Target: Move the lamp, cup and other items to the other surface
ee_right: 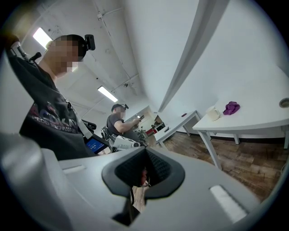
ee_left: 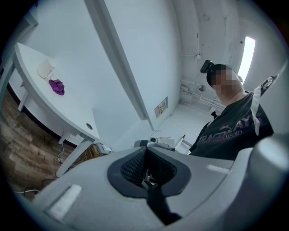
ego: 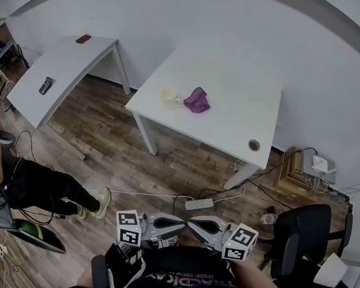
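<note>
Head view, grippers: the left gripper [ego: 174, 223] and the right gripper [ego: 202, 225] are held close to the person's body, tips turned toward each other, both closed and empty.
Head view, task things: the cup [ego: 170, 98] and the purple cloth [ego: 197, 100] lie side by side on the table [ego: 234, 124], well apart from both grippers. No lamp is visible.
Head view, nearer hand: probably the left for the cup, since it sits slightly to that side.
Head view, goal: likely the second table [ego: 62, 72], farther left.
Left gripper view: jaws together on nothing; the cup [ee_left: 45, 68] sits at the far left edge.
Right gripper view: jaws together on nothing; the cup [ee_right: 212, 113] sits far right. Both grippers must turn to face it.
</note>
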Action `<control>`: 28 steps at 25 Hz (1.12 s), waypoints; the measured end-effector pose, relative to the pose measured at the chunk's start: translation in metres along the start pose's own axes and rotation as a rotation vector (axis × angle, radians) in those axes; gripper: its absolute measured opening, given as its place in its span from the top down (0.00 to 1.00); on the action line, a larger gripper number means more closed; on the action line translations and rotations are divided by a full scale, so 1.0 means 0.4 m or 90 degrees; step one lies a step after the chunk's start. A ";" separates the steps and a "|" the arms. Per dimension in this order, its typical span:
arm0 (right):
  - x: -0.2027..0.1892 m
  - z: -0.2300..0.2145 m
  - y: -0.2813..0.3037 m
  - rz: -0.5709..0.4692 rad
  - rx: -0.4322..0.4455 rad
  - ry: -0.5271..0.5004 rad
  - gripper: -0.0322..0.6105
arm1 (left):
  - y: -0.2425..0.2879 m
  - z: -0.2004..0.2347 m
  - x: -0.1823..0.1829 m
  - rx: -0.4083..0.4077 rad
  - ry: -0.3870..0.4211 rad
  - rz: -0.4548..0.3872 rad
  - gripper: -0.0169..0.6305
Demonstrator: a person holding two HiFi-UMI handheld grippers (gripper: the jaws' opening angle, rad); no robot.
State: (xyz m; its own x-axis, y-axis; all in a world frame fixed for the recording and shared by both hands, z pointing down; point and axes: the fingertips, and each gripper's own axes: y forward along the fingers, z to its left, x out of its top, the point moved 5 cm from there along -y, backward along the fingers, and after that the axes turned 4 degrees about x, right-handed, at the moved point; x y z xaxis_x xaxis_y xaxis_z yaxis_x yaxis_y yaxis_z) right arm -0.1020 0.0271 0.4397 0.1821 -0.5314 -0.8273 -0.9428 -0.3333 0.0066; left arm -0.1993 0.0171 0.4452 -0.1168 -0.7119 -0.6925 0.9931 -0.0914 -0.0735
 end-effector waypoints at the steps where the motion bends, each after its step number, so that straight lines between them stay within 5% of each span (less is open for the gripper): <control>1: -0.001 0.003 0.002 -0.001 -0.001 0.000 0.95 | -0.003 -0.002 -0.001 -0.002 0.000 0.000 0.98; 28: -0.017 0.040 0.007 -0.009 -0.002 -0.005 0.95 | -0.028 -0.026 -0.024 -0.020 -0.022 -0.030 0.98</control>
State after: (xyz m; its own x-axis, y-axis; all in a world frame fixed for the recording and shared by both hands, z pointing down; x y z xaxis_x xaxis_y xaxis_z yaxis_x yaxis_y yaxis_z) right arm -0.1104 0.0423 0.4362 0.1928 -0.5207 -0.8317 -0.9392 -0.3434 -0.0027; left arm -0.2091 0.0320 0.4453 -0.1626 -0.7311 -0.6626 0.9864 -0.1033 -0.1282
